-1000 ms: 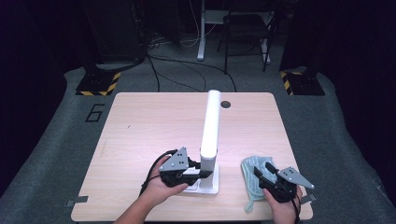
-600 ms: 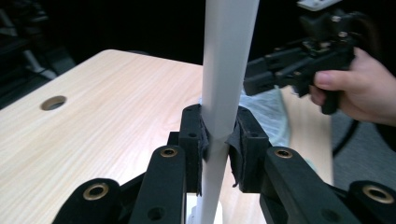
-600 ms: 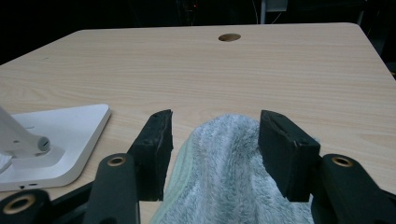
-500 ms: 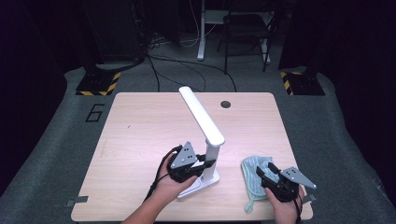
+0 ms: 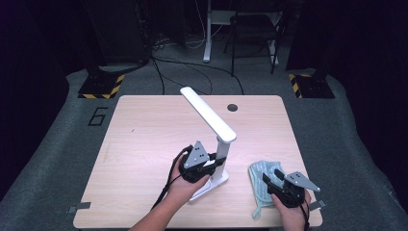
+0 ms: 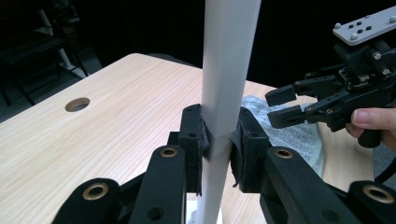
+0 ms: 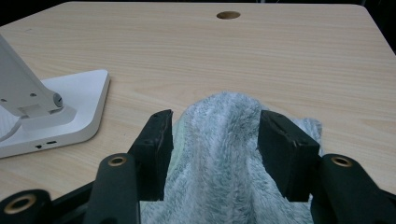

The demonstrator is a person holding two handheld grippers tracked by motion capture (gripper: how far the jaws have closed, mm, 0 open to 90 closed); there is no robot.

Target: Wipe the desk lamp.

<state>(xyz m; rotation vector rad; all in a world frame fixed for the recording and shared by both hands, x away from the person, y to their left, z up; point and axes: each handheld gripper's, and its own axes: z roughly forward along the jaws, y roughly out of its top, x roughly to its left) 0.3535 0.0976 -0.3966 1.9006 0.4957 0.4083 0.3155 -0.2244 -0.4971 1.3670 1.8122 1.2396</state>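
The desk lamp [image 5: 214, 144] is what I have in hand, near the front edge of the table [image 5: 144, 130], a little right of centre. My left gripper [image 6: 219, 140] grips its white upright post, the two black pads pressed flat against either side of it, as the left gripper view shows plainly. From the high view I see the lamp's flat white base [image 5: 208, 186] tipped, its left edge lifted off the wood beside my left hand [image 5: 185, 185], while the long head slants up and away to the left.

Just right of the lamp lies the pale green cloth [image 5: 262, 185], bunched up on the wood near the table's front right corner. My right gripper [image 7: 217, 135] sits over it, jaws apart with a hump of the fuzzy cloth rising between them; the pads stand to either side of the hump, and I cannot tell whether they are actually squeezing it. In the left gripper view that same gripper hangs above the cloth with its fingers spread and a thumb of my right hand [image 6: 373, 119] against it.

Further out the tabletop is bare light wood, with a round cable hole [image 5: 233, 107] near the far edge. Beyond the table, on the grey floor, I make out a chair [image 5: 252, 29] and two yellow-and-black striped blocks [image 5: 102, 86].
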